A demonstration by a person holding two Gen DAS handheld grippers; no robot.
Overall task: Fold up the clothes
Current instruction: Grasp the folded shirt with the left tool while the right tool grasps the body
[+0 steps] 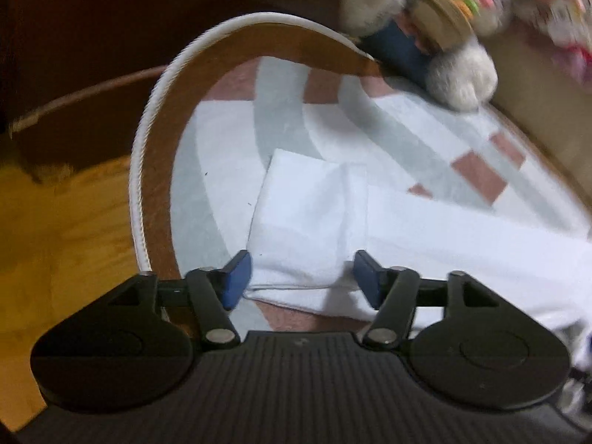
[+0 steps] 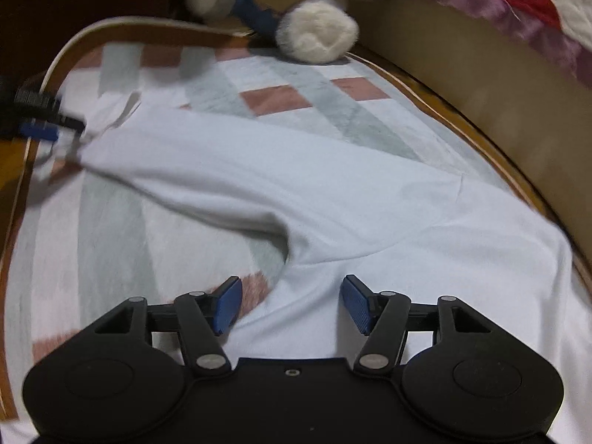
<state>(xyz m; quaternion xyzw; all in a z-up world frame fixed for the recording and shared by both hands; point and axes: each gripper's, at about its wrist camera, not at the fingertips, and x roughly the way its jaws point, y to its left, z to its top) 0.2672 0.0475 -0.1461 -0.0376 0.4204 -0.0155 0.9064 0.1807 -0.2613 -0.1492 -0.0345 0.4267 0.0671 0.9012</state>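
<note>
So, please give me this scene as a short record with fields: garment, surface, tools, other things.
garment: white garment, long sleeve stretched out, cuff folded back
surface: checked blanket in grey, white and pink
left tool: open, over the cuff
right tool: open, over the garment's body
other things: plush toy at the far edge

The left gripper (image 1: 301, 277) stands open over the white garment (image 1: 314, 218), pads clear of the cloth. The garment lies near the mat (image 1: 222, 140) edge. A plush toy (image 1: 458, 74) sits at the mat's far edge.
</note>
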